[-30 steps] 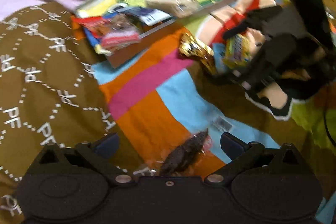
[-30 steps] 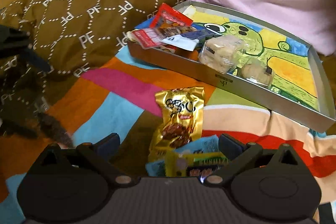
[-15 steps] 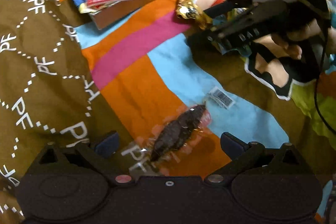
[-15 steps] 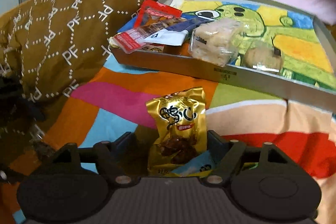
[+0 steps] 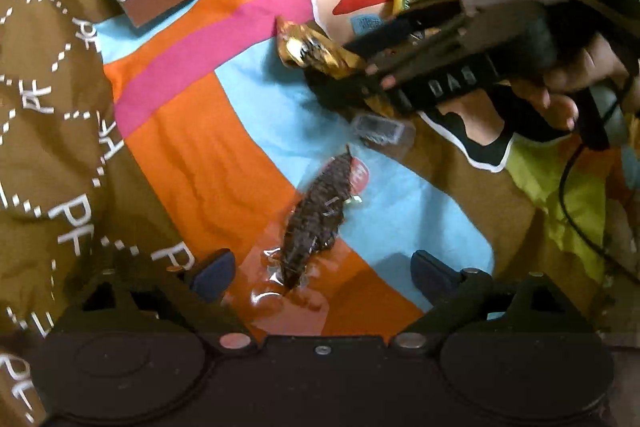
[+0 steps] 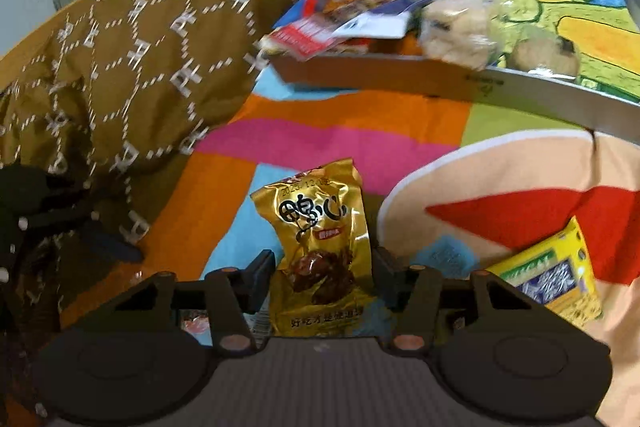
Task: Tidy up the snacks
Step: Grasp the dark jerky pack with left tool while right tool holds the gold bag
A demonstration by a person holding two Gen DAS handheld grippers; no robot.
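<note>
right claw (image 6: 324, 277) closing, gold packet (image 6: 316, 243) between

gold snack packet (image 6: 316, 247), colour-block blanket (image 5: 224, 131)

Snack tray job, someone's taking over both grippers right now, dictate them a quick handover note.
Right gripper: jaws have just been closing around the gold snack packet, pads at its sides; confirm the grip.
Left gripper: jaws wide, just narrowing slightly, over the dark snack in clear wrap, not gripped.
Done: several packets already in the tray.
Left: gold packet, dark snack, yellow packet on the blanket.
</note>
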